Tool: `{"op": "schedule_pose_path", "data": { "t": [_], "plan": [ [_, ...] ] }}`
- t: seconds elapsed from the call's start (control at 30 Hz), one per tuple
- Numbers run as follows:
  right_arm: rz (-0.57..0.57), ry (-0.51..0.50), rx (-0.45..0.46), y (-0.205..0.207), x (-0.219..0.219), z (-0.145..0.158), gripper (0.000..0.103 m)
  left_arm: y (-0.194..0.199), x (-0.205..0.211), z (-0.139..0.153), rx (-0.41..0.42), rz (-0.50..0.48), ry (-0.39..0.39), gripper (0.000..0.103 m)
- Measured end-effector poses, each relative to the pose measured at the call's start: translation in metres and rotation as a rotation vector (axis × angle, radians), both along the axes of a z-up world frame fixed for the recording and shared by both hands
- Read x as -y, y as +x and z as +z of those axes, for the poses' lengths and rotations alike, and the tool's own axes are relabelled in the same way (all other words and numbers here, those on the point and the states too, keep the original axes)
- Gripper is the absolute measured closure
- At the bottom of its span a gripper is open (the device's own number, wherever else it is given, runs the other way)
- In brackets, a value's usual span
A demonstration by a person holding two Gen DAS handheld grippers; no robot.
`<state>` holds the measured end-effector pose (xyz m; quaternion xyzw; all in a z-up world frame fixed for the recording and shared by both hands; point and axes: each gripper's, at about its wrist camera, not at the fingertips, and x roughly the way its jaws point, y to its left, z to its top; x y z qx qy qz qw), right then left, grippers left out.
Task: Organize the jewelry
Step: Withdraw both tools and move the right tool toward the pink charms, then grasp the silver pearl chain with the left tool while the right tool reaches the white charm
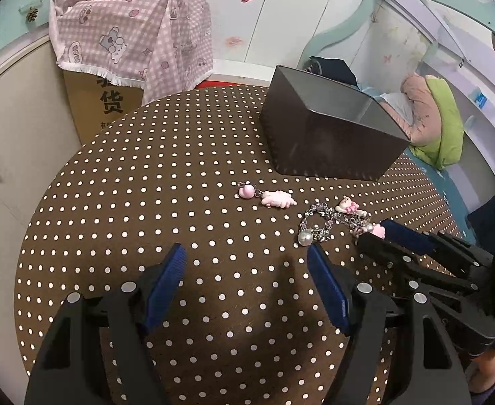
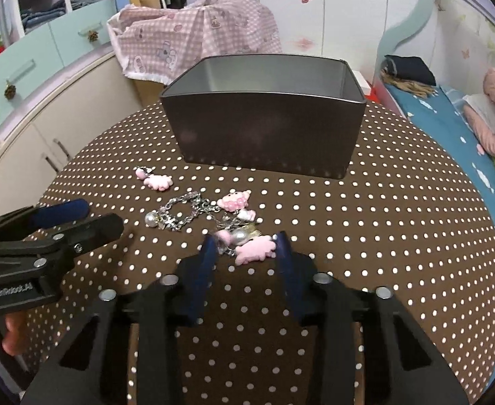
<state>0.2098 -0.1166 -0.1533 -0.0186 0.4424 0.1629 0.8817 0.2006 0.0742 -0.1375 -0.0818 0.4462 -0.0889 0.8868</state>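
We bracket pink charm (image 2: 255,249) in front of tin (image 2: 264,135) with right hand-held gripper (image 2: 247,246), pads not clearly clamped yet; left hand-held gripper (image 1: 245,253) apart, empty, waiting.

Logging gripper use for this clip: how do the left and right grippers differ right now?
The left gripper stands wide open over bare polka-dot cloth with nothing between its pads; the right gripper is narrower, its jaws bracketing a pink charm. Whether the pads press on it is unclear. The left sits beside the jewelry pile, the right at its near edge. Both have black bodies, blue pads, and tilt down toward the table.
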Motion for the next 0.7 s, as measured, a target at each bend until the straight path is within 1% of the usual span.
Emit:
{"op": "schedule_pose_path", "data": {
  "t": [0.03, 0.3, 0.4, 0.47, 0.57, 0.7],
  "plan": [
    [0.007, -0.002, 0.002, 0.000, 0.000, 0.000, 0.071, 0.000, 0.000, 0.000, -0.001, -0.001, 0.002, 0.031],
    [0.007, 0.017, -0.001, -0.011, 0.013, 0.003, 0.072, 0.001, 0.001, 0.000, -0.004, -0.002, 0.001, 0.031],
    [0.000, 0.035, 0.003, -0.016, 0.022, 0.006, 0.080, 0.000, 0.004, 0.000, -0.009, -0.013, -0.014, 0.031],
    [-0.012, 0.029, 0.005, -0.018, 0.028, 0.007, 0.085, 0.001, 0.010, 0.000, -0.012, -0.027, -0.014, 0.031],
    [-0.027, 0.033, 0.002, -0.020, 0.039, 0.005, 0.085, 0.002, 0.021, -0.001, -0.013, -0.052, -0.017, 0.031],
    [-0.059, 0.051, -0.010, -0.020, 0.053, 0.002, 0.086, 0.006, 0.037, -0.003, 0.000, -0.075, 0.022, 0.031]
  ]
}}
